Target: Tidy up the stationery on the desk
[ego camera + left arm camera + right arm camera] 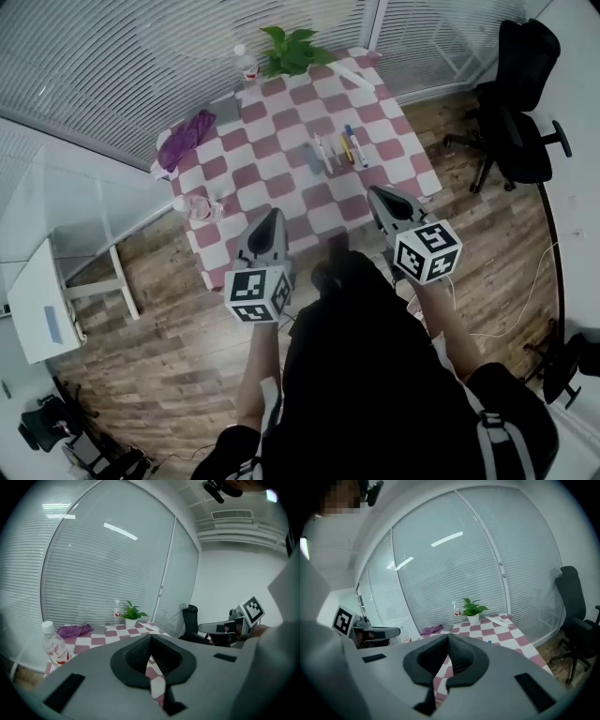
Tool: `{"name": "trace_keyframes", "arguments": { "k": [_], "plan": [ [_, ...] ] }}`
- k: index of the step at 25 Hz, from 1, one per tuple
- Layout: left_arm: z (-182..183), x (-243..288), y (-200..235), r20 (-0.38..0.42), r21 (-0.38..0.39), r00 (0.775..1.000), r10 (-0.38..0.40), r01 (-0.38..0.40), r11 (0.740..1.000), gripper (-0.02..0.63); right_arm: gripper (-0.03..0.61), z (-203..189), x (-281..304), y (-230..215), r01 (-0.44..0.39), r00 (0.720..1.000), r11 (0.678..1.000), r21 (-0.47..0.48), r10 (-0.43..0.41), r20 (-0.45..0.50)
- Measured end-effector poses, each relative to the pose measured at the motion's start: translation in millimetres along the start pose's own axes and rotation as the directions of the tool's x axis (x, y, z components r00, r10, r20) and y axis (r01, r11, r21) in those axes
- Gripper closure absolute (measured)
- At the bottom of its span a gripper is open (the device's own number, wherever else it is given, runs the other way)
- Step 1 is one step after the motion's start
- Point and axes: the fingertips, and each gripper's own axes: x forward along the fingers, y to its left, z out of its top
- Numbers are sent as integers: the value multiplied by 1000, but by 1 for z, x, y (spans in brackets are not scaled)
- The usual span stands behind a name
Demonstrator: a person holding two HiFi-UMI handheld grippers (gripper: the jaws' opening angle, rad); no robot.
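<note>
The left gripper (272,217) and the right gripper (378,195) are both closed on nothing and held clear above the near edge of the worktop (281,192). The pens (336,150) lie side by side ahead of the right gripper, well apart from it. The neat row suggests they were lined up deliberately.

- Checked tablecloth (251,174), dull red and white.
- Potted green plant (295,49), white pot, far edge, centre.
- Clear water bottle (247,64), just left of the plant.
- Purple cloth (186,139), crumpled, far left corner.
- Second clear bottle (199,208), red label, near left edge.
- Black office chair (514,103), on the floor, far right.
- White side table (42,300), left, well apart.
- Window blinds (112,56), closed, along the far side.
- Wooden plank floor (159,337).
</note>
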Motion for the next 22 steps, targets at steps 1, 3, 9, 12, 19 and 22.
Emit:
{"name": "trace_keyframes", "arguments": {
  "k": [1,3,9,12,19,22],
  "plan": [
    [0,-7,3,12,-12,1000,-8,8,1000,581,557,3,-3,5,-16,1000,1000,-10,16,14],
    [3,-22,8,34,-28,999,-12,13,1000,581,557,9,-11,15,-51,998,998,-21,52,34],
    [26,-55,15,69,27,997,-26,24,999,581,558,27,-25,34,-110,991,994,-18,112,80],
    [35,-60,13,74,41,996,-44,41,998,581,558,35,-31,36,-118,988,992,-36,121,96],
    [37,-56,1,68,24,996,-61,59,998,581,558,42,-40,34,-127,987,990,-59,132,96],
    [37,-53,-3,63,40,996,-57,55,998,581,558,42,-40,33,-129,986,990,-63,135,94]
  ]
}}
